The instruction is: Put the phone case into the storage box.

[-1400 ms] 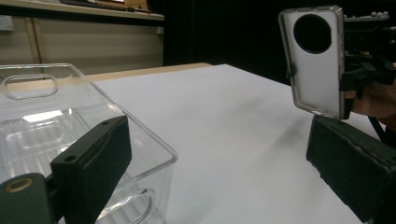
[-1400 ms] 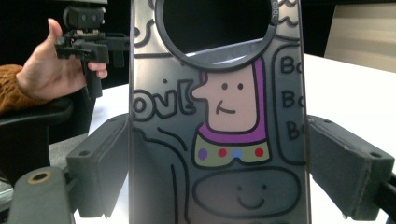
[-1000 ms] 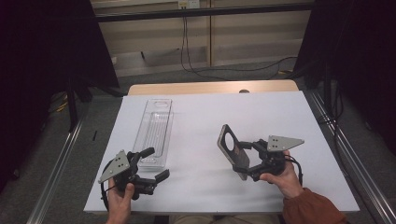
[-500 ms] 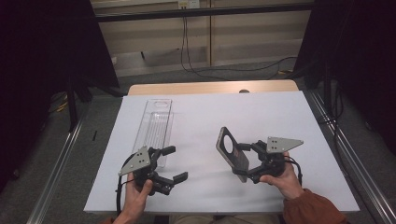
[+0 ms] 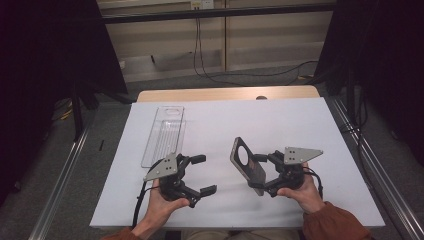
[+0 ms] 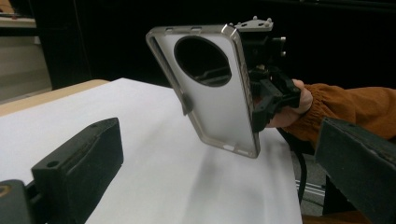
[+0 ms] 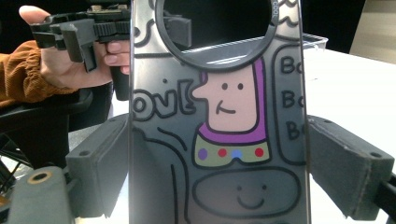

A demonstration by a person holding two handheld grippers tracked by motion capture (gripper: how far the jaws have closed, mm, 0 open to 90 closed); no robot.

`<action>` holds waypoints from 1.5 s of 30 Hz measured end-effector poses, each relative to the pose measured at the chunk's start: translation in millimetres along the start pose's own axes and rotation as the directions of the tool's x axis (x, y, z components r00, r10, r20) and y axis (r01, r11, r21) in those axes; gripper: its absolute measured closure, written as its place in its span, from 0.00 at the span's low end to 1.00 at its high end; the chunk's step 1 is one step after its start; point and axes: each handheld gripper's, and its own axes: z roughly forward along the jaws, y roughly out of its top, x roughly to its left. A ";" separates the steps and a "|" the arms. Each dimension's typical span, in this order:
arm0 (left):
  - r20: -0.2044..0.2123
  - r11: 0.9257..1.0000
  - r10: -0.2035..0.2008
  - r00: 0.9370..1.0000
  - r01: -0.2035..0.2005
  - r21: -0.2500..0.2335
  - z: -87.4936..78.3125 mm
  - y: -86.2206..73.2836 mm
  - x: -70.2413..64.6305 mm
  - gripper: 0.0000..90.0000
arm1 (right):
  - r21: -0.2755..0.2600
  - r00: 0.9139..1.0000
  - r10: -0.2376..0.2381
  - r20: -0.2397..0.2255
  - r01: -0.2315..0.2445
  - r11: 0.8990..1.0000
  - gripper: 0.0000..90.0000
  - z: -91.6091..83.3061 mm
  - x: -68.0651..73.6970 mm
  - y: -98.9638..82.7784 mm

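**High view: case gripped on the right, left jaws spread**

High view puts my two grippers nearest, low on the white sheet-covered table [image 5: 310, 125]. My left gripper [image 5: 204, 174] has its jaws spread wide with nothing between them, aimed toward the right one. My right gripper [image 5: 260, 173] is clamped on the grey translucent phone case with a round camera cut-out [image 5: 246, 164], held tilted up off the sheet, between the two grippers.

From the right gripper view, the case [image 7: 219, 130] sits squarely between the two black jaws, pressed on both long edges. Its printed side faces that camera: a cartoon figure with a pink face, purple hood and a collar with coloured dots, above a smiling oval. Letters read roughly "ov" at the left and "Bo" repeated at the right; the rest is cut off by the case edge and I cannot read whole words.

From the left gripper view, the plain frosted side of the case [image 6: 210, 93] shows, with an orange sleeve [image 6: 345, 109] behind it.

Farther off lies a clear plastic rectangular tray [image 5: 164, 134], flat on the sheet, well apart from the case. Beyond the sheet a strip of bare wooden tabletop [image 5: 225, 94] shows, then grey floor, cables [image 5: 210, 55] and dark curtains.
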 end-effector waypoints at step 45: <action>0.165 0.998 0.014 0.986 -0.005 -0.056 66.4 13.8 26.8 0.01 | 0.008 0.997 -0.006 -0.071 0.006 1.000 0.14 0.9 -0.1 -1.1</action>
